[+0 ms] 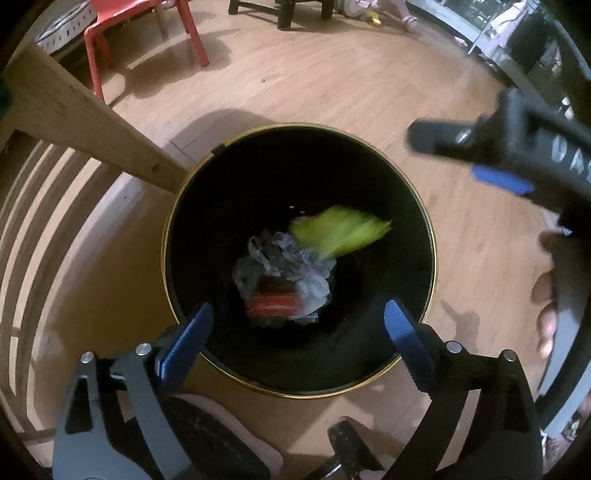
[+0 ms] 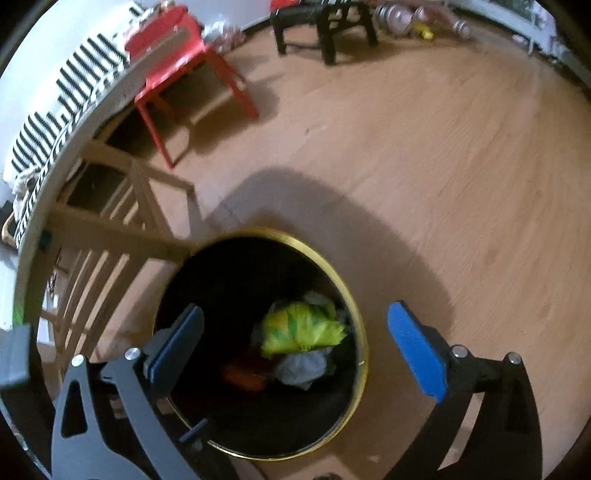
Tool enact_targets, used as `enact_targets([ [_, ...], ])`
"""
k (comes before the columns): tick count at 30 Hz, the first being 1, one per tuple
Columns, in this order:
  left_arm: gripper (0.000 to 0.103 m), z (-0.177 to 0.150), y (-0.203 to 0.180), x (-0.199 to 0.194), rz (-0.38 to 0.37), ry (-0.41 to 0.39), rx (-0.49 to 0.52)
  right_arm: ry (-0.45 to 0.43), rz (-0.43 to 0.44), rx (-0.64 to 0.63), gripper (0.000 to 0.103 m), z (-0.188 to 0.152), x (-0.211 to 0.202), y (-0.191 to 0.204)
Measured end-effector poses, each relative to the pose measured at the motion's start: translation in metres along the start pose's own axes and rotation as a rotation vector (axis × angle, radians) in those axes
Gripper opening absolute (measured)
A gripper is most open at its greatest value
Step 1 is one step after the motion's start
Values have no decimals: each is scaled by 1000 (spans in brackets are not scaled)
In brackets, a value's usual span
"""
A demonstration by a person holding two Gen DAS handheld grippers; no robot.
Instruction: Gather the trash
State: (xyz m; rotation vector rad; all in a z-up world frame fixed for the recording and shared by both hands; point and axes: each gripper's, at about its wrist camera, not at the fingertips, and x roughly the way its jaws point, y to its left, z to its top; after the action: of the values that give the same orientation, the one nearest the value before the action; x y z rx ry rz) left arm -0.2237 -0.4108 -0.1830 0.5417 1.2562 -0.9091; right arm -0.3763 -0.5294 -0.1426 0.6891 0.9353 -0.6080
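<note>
A round black bin with a gold rim (image 1: 433, 254) (image 2: 364, 343) stands on the wooden floor. Inside lie crumpled grey paper (image 1: 284, 254) (image 2: 303, 367), a red packet (image 1: 275, 304) (image 2: 245, 376) and a yellow-green wrapper (image 1: 343, 230) (image 2: 301, 328), which is motion-blurred in the left wrist view. My left gripper (image 1: 299, 332) is open above the bin's near side with nothing between its blue pads. My right gripper (image 2: 295, 350) is open over the bin's right part, also empty. The right gripper's fingers (image 1: 498, 181) show at the upper right of the left wrist view.
A light wooden chair frame (image 1: 85, 118) (image 2: 122, 229) touches the bin's left rim. A red chair (image 1: 147, 22) (image 2: 177, 55) and a black stool (image 2: 325, 22) stand farther back. A white table edge with striped cloth (image 2: 74, 85) curves at left. A hand (image 1: 546, 295) shows at right.
</note>
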Motion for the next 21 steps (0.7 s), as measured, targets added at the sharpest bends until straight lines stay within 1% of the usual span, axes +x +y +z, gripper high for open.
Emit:
enact_targets([
  [1,91,1,0,-5,12,-16,-3,-37,-14,6,97,3,-11,-2],
  [2,91,3,-1,-19,26,-58,-1,-59,-21,11,97,5,-18,-3],
  [4,91,8,-5,-49,8,-135,16,-119,-46,14,97,11,-39,-4],
  [6,91,14,-5,-92,-6,-239,26,-183,-56,5,97,18,-62,0],
  [8,94,20,5,-127,-14,-305,12,-245,-52,-19,97,26,-83,11],
  [10,96,24,29,-165,1,-381,-34,-302,-42,-65,97,34,-103,32],
  [12,96,24,55,-192,29,-427,-87,-342,-14,-122,97,44,-118,64],
  [13,96,22,70,-206,53,-446,-120,-361,3,-151,97,48,-123,82],
  [14,96,19,93,-223,96,-474,-164,-374,19,-176,97,51,-127,97],
  [16,96,16,127,-243,147,-507,-226,-405,95,-245,97,58,-133,140],
  [17,96,11,149,-254,176,-520,-270,-409,131,-273,97,61,-132,159],
  [18,96,4,167,-263,203,-529,-309,-395,171,-309,97,64,-129,185],
  [19,96,-4,191,-272,247,-532,-355,-372,203,-338,97,68,-124,209],
  [21,96,-15,220,-285,335,-535,-412,-356,258,-373,97,71,-116,252],
])
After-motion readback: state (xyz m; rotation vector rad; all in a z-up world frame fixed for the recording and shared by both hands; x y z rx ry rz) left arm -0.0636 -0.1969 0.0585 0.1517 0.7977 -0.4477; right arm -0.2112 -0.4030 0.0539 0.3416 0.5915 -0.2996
